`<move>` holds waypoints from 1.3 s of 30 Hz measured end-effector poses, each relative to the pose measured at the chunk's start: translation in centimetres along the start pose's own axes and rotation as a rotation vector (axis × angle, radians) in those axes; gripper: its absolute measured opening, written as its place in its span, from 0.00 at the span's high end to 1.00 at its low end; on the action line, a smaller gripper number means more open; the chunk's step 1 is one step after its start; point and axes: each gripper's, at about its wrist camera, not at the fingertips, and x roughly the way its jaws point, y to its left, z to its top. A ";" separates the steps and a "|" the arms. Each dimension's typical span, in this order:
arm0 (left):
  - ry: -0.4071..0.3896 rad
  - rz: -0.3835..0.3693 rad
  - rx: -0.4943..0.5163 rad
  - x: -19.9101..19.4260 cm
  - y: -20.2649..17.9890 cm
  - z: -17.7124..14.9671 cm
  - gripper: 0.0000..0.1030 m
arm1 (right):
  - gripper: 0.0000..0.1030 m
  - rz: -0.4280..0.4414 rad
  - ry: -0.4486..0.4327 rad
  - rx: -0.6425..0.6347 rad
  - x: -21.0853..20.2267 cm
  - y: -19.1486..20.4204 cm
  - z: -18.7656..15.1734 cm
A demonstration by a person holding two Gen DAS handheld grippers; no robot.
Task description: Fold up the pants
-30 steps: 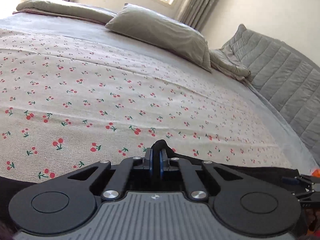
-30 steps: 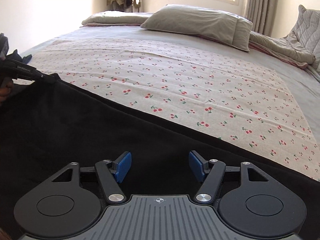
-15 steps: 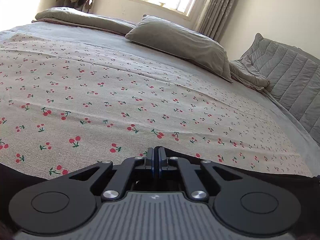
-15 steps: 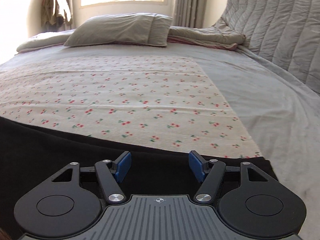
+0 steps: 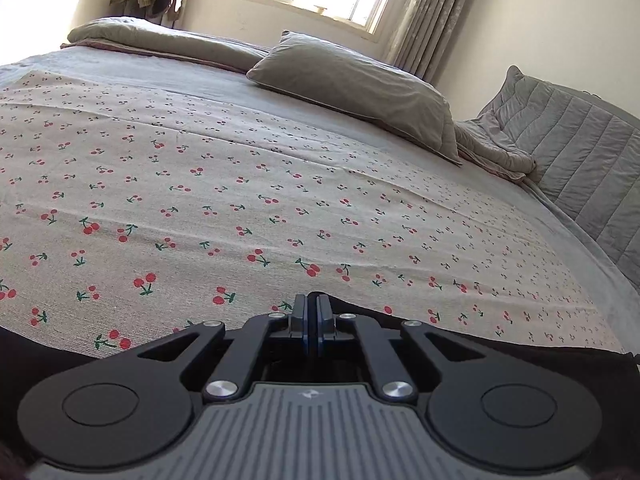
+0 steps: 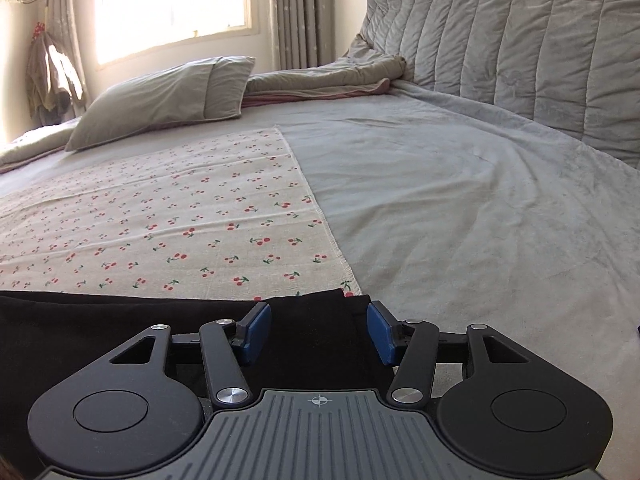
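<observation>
Garment: black fabric pants [image 6: 120, 320], spread flat along the near edge of the bed, over the near border of the cherry cloth; their far right corner ends at that cloth's right edge
Left tool [image 5: 312, 320]: jaws pressed together, a black fold of the pants' far edge [image 5: 500, 346] caught between them; in the left wrist view the dark fabric runs off to either side behind the fingers
Right tool [image 6: 318, 332]: jaws apart and just been closing; the corner of the pants lies between the blue pads [image 6: 256, 330], which stand clear of the fabric on both sides
Cover: beige woven cloth printed with red cherries [image 6: 180, 216], lying flat on the bed
Bedding: pale grey bed sheet [image 6: 480, 208], bare to the right of the cherry cloth
Pillow: grey-green rectangular pillow [image 6: 160, 100] at the far side, beside a folded grey blanket [image 6: 328, 76]
Headboard: grey quilted padded headboard [image 6: 520, 40] at the right
Window: bright window [image 6: 172, 4] with a grey curtain [image 6: 300, 12] beside it
</observation>
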 end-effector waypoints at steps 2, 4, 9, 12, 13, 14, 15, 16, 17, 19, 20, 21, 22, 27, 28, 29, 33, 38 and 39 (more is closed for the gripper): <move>0.000 0.003 -0.006 0.0 0.0 0.0 0.96 | 0.53 -0.006 0.010 -0.007 1.1 0.1 0.3; -0.001 0.004 -0.012 0.0 0.1 0.0 0.96 | 0.67 -0.006 0.021 -0.013 1.9 0.4 0.3; -0.022 0.010 -0.023 -0.2 0.0 -0.1 0.96 | 0.92 -0.031 0.012 -0.048 2.1 1.0 0.1; -0.052 -0.003 -0.024 -0.5 -0.4 -0.1 0.97 | 0.97 -0.097 -0.027 -0.064 1.1 1.1 0.0; -0.055 -0.002 -0.025 -0.4 -0.6 -0.1 0.97 | 1.00 -0.126 -0.038 -0.077 0.9 1.0 0.0; -0.060 0.000 -0.025 -0.3 -0.7 -0.1 0.98 | 1.00 -0.152 -0.047 -0.087 0.9 1.0 0.0; -0.065 0.004 -0.028 -0.2 -0.8 -0.1 0.98 | 1.00 -0.172 -0.053 -0.093 0.9 1.0 0.0; -0.072 0.010 -0.033 -0.2 -0.9 -0.1 0.98 | 1.00 -0.181 -0.055 -0.096 1.0 1.0 0.1; -0.078 0.019 -0.034 0.0 -0.9 -0.1 0.98 | 1.00 -0.189 -0.055 -0.099 1.3 1.0 0.2; -0.076 0.038 -0.028 0.3 -1.1 -0.1 0.98 | 1.00 -0.205 -0.049 -0.120 1.8 1.5 0.2; -0.075 0.048 -0.020 0.5 -1.1 -0.2 0.98 | 1.00 -0.215 -0.045 -0.133 2.2 1.7 0.2; -0.072 0.060 -0.015 0.7 -1.2 -0.3 0.98 | 1.00 -0.225 -0.039 -0.146 2.6 1.9 0.2; -0.070 0.069 -0.009 0.9 -1.2 -0.4 0.98 | 1.00 -0.234 -0.035 -0.154 3.0 2.1 0.3; -0.062 0.097 -0.011 1.3 -1.1 -0.7 0.98 | 0.99 -0.272 0.008 -0.214 4.4 2.9 -0.1; -0.063 0.099 -0.008 1.2 -1.1 -0.7 0.97 | 0.98 -0.287 0.010 -0.237 4.5 3.3 -0.2; -0.068 0.102 -0.002 1.0 -1.2 -0.6 0.96 | 0.96 -0.300 0.010 -0.254 4.3 3.7 -0.3; -0.088 0.135 0.046 -0.5 -2.7 -0.2 0.72 | 0.71 -0.284 0.001 -0.245 2.0 5.0 0.4; -0.065 0.111 0.198 -3.7 -7.3 -0.8 0.48 | 0.52 -0.069 -0.036 -0.318 -2.7 10.3 0.3; -0.057 0.083 0.213 -4.3 -8.2 -1.2 0.45 | 0.49 0.001 -0.035 -0.327 -3.5 11.7 0.0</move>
